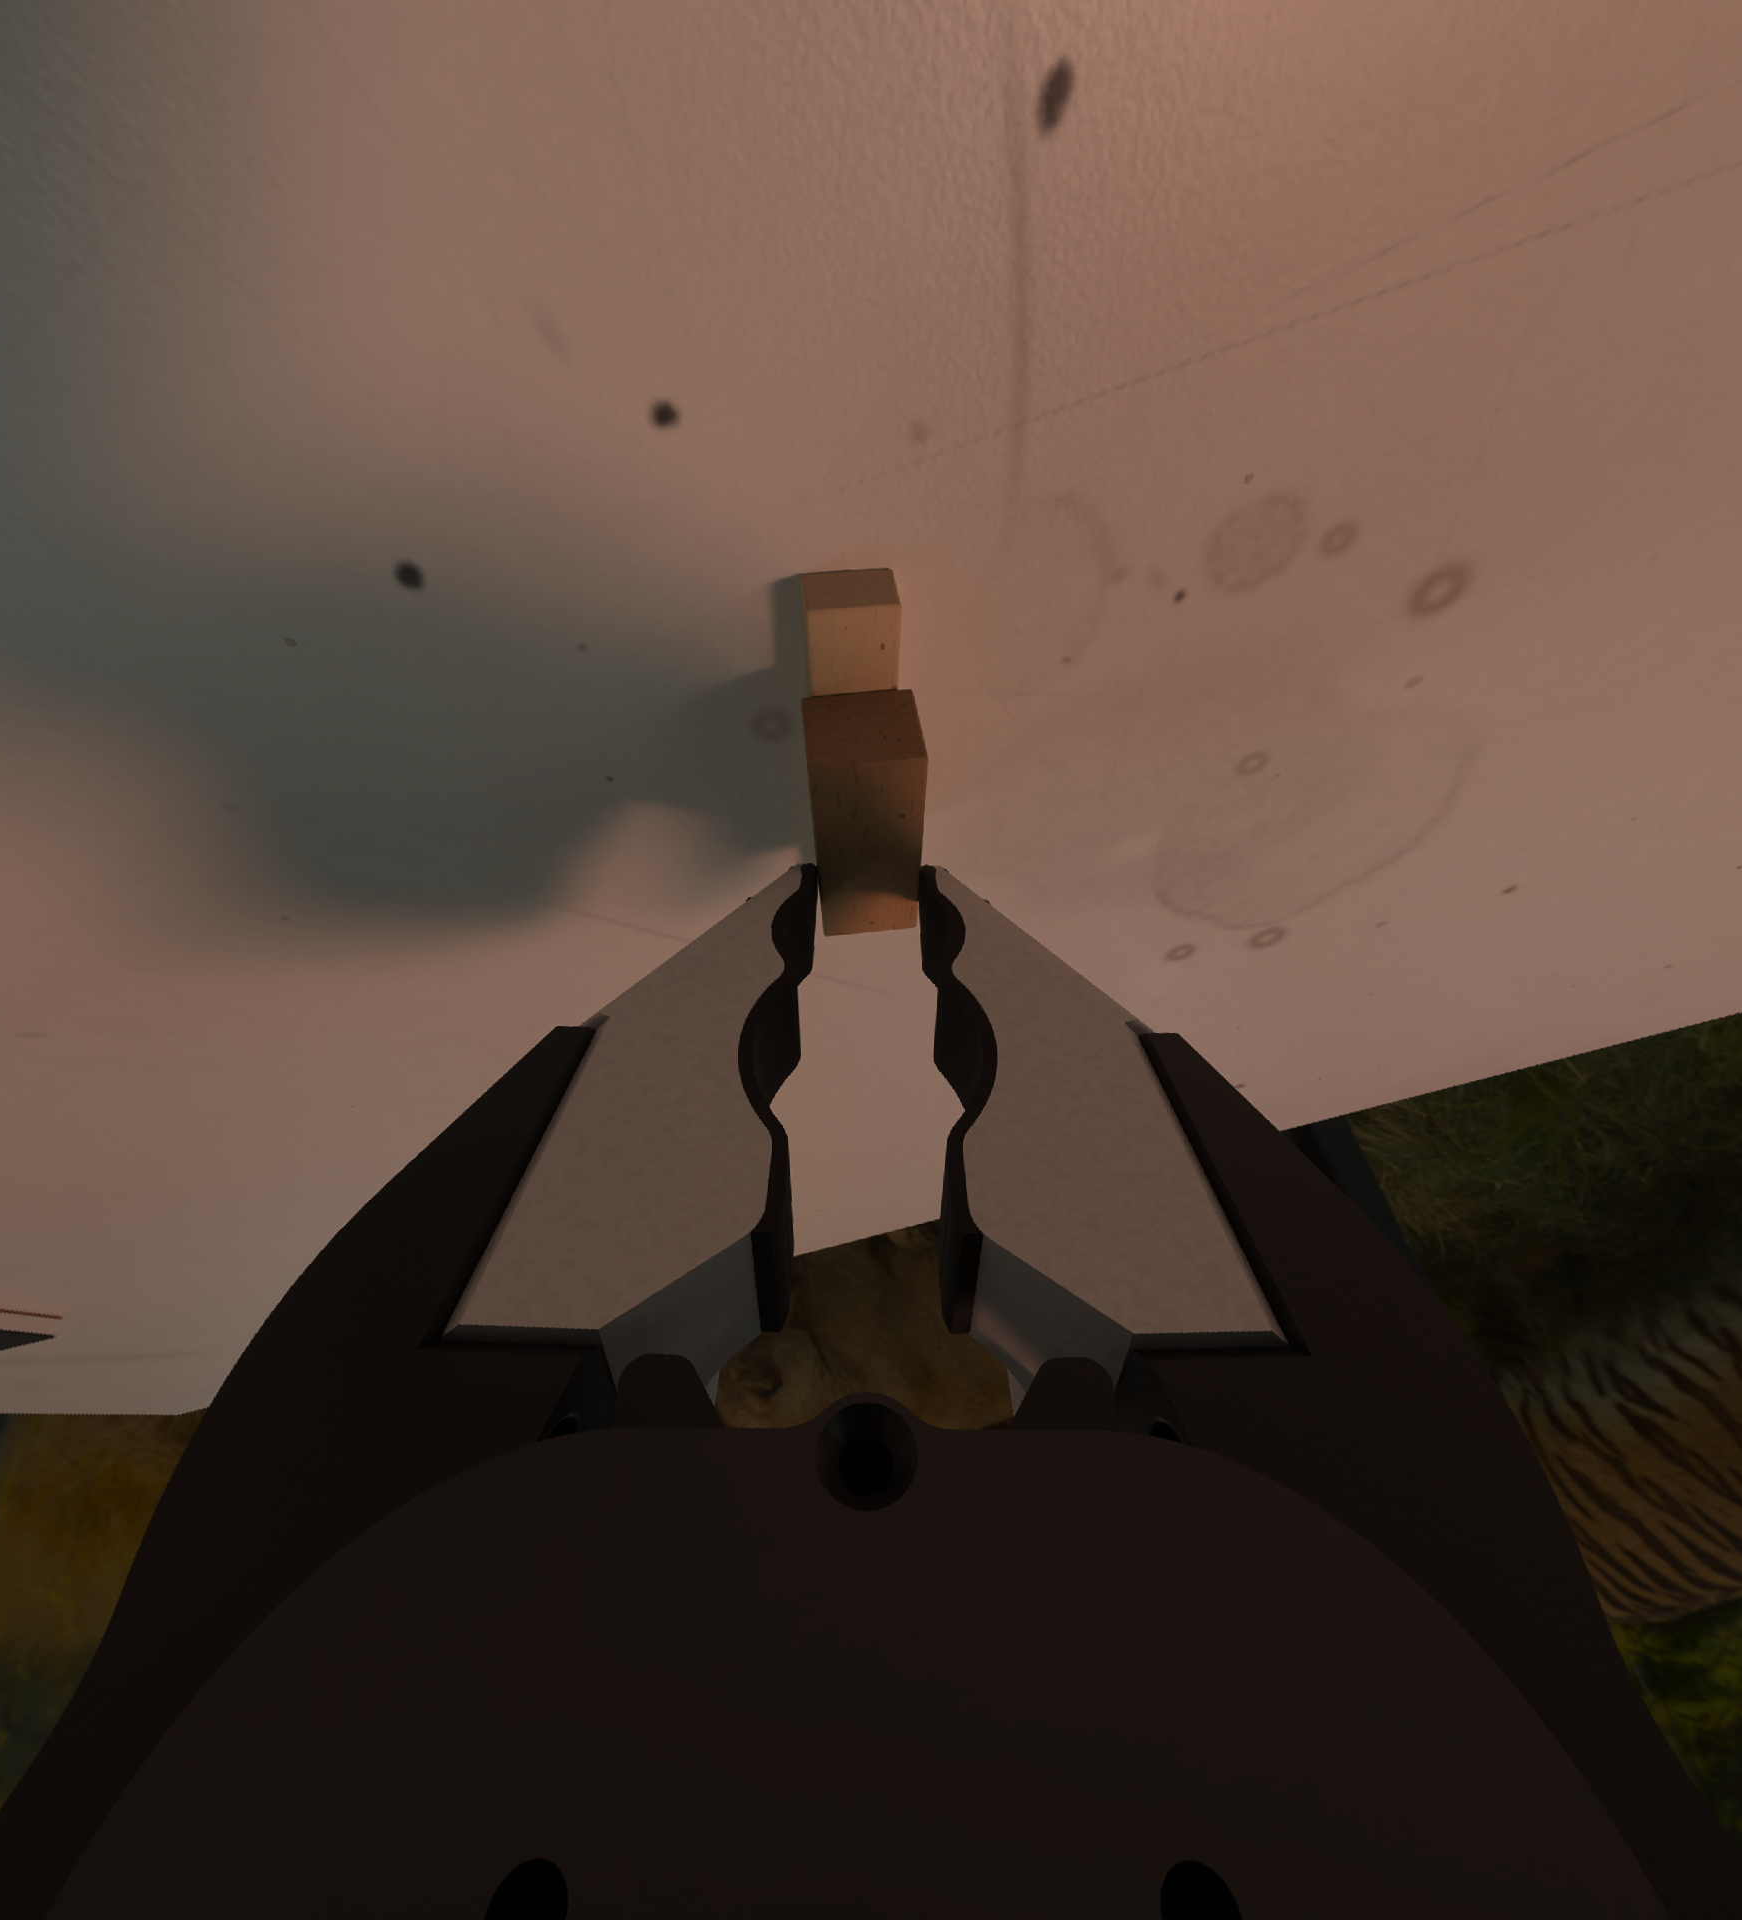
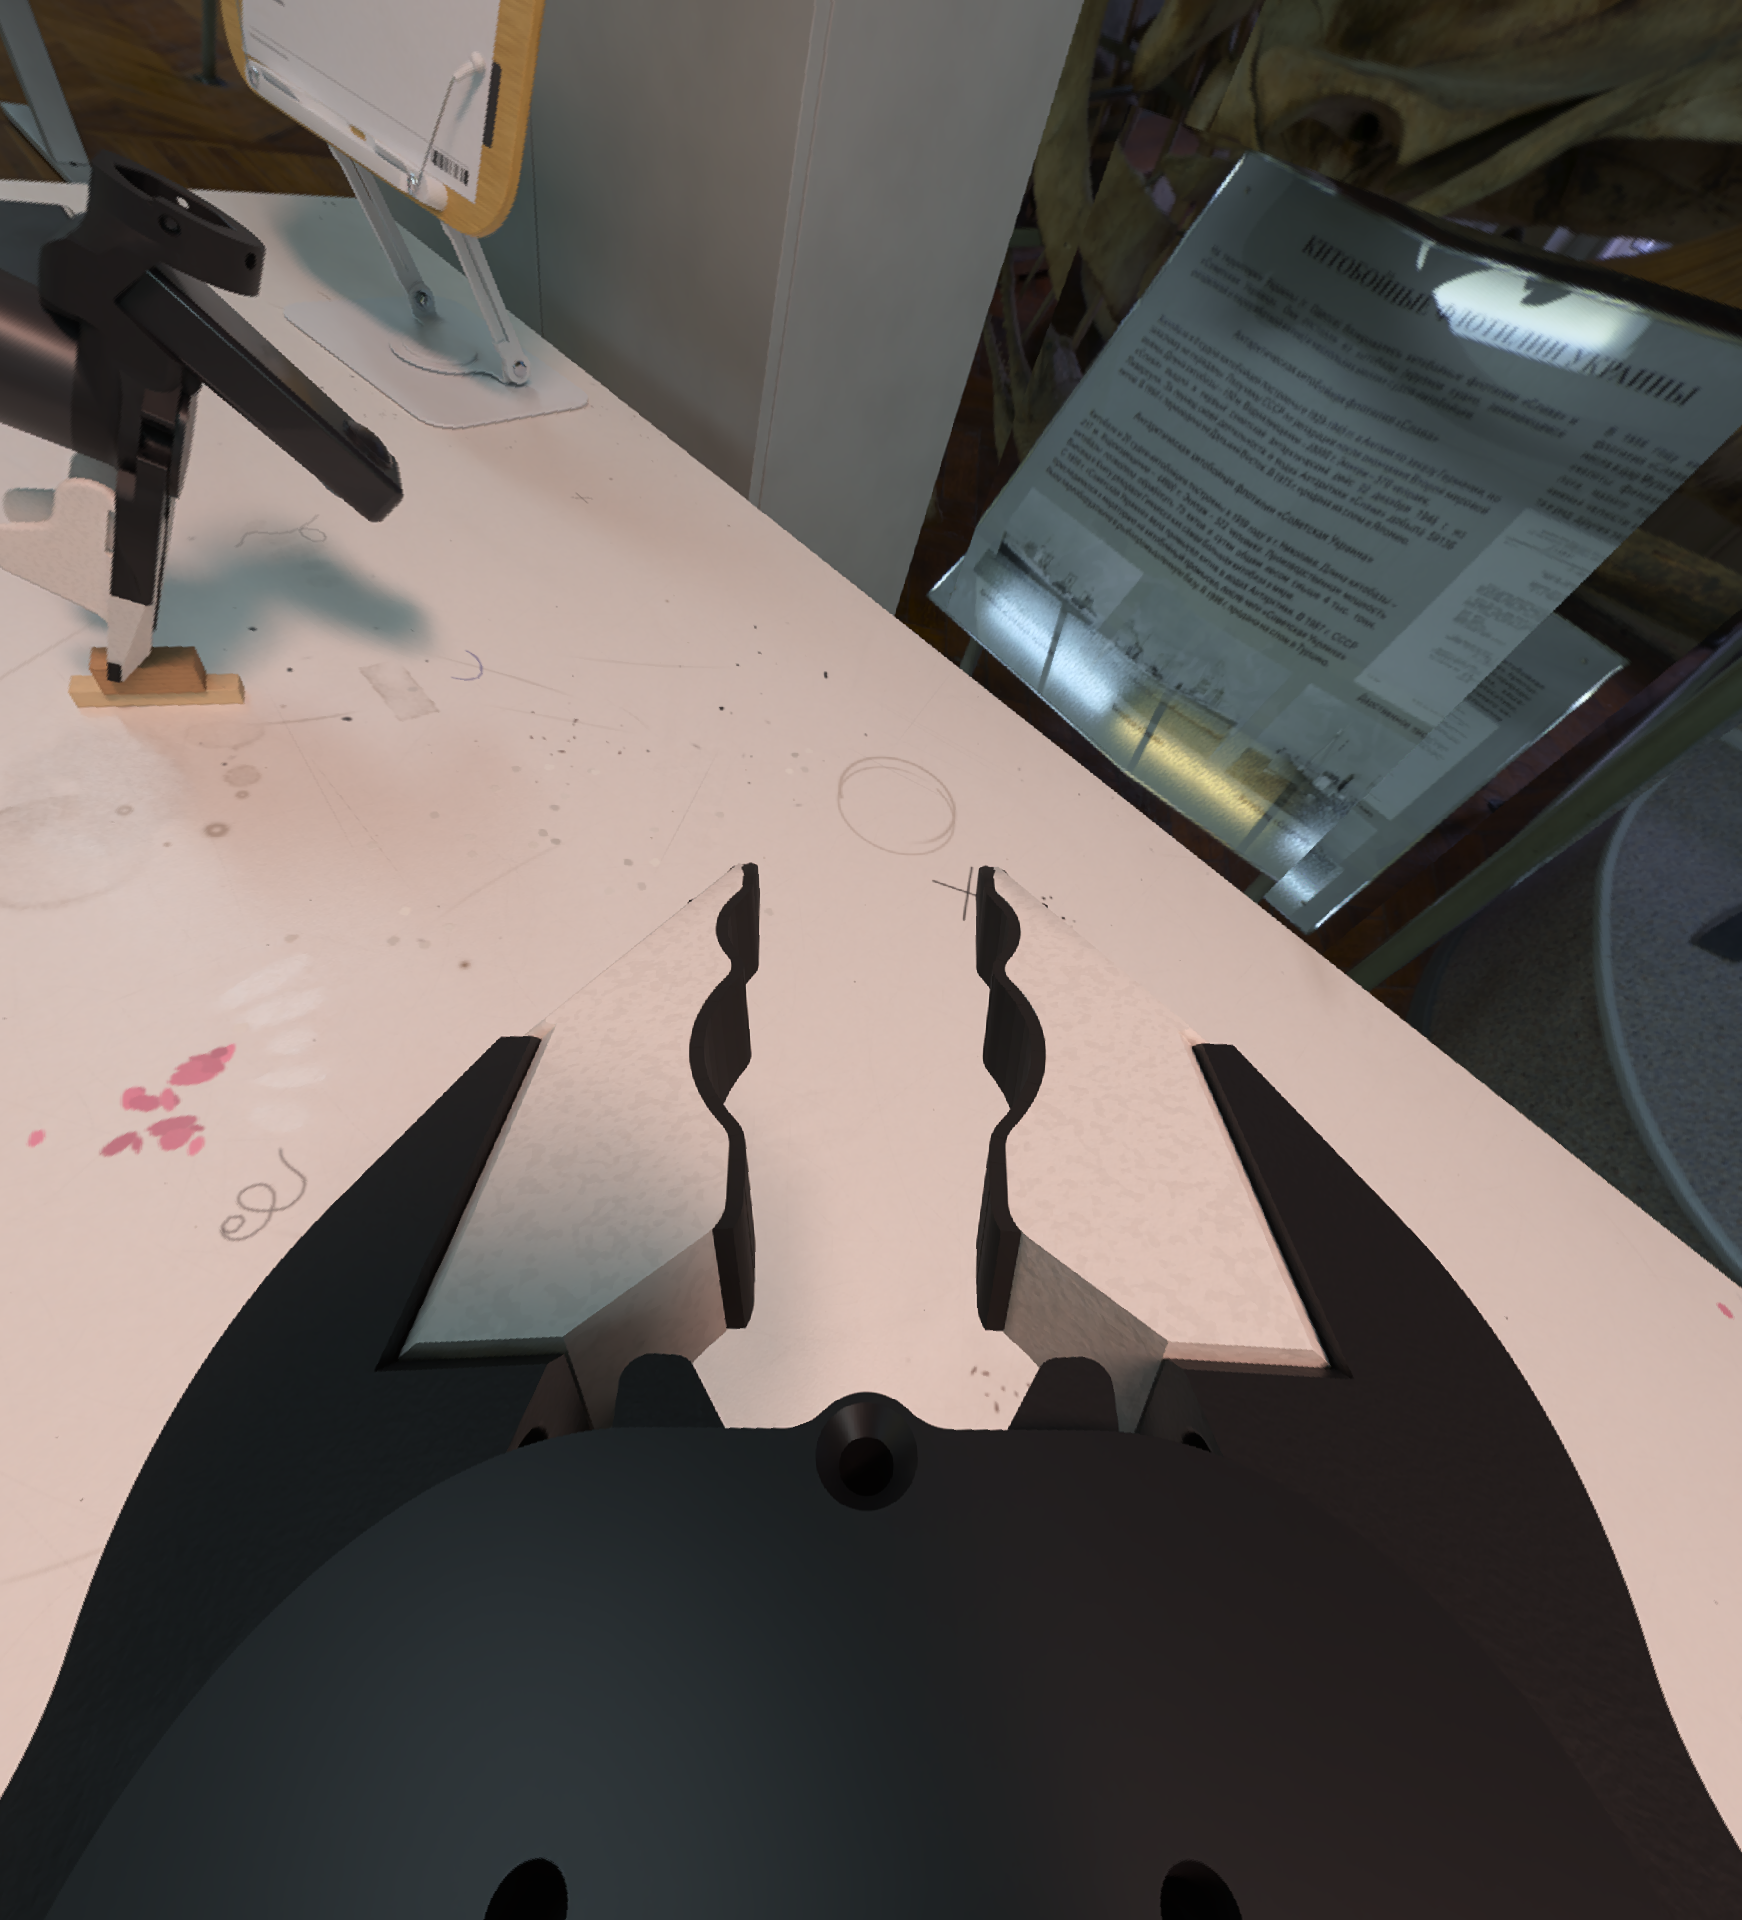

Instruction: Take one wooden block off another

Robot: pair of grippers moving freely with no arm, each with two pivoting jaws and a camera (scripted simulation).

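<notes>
Two wooden blocks are stacked on the white table [image 1: 1262, 312]. In the left wrist view the upper block [image 1: 867, 790] is nearest, and the lower block [image 1: 851, 634] shows beyond it. My left gripper [image 1: 869, 902] is shut on the near end of the upper block, one fingertip on each side. In the right wrist view the left gripper [image 2: 124, 665] points down on the upper block [image 2: 166, 663], which appears to rest on the longer, flat lower block [image 2: 218, 688]. My right gripper [image 2: 867, 883] is open and empty, low over the table and far right of the blocks.
A clipboard on a metal stand [image 2: 431, 343] is at the back of the table. The table's edge [image 2: 1210, 831] runs diagonally on the right, with a tilted display board [image 2: 1314, 540] beyond it. Stains and pink marks [image 2: 166, 1107] dot the tabletop.
</notes>
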